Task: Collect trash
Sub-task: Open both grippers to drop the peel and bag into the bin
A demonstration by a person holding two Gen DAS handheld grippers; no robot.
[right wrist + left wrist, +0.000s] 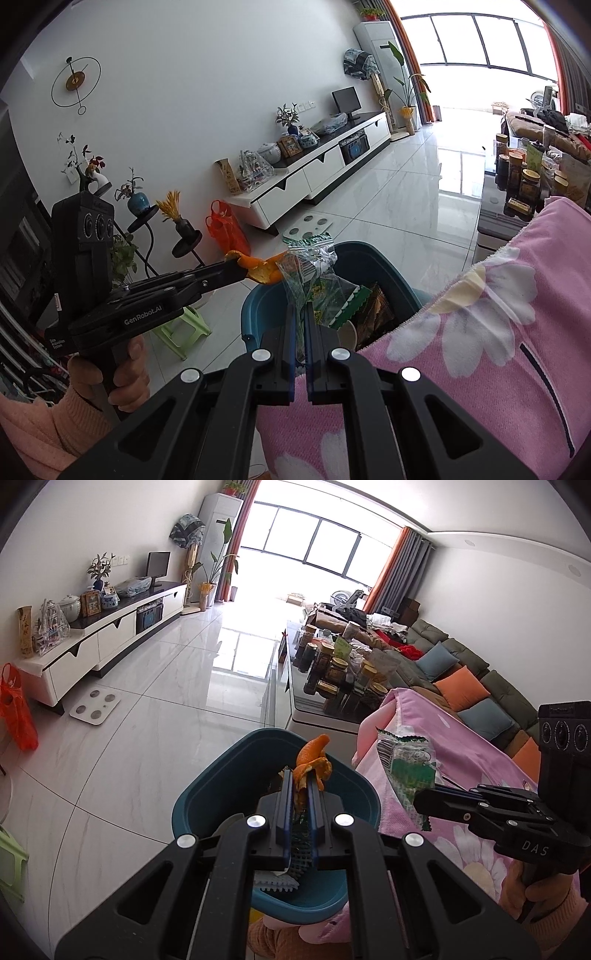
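My left gripper (301,777) is shut on a piece of orange peel (312,761) and holds it over a blue trash bin (207,794). It also shows in the right wrist view (240,267) with the peel (260,271). My right gripper (300,310) is shut on a clear green-printed plastic wrapper (310,266) above the bin (373,254). It shows in the left wrist view (421,797) with the wrapper (406,764). The bin holds wrappers and scraps (364,306).
A pink flowered cloth (480,332) covers the surface right of the bin. A coffee table with jars (332,672) and a sofa with cushions (476,686) lie beyond. A TV cabinet (110,635), a scale (95,706) and a green stool (181,328) stand on the tiled floor.
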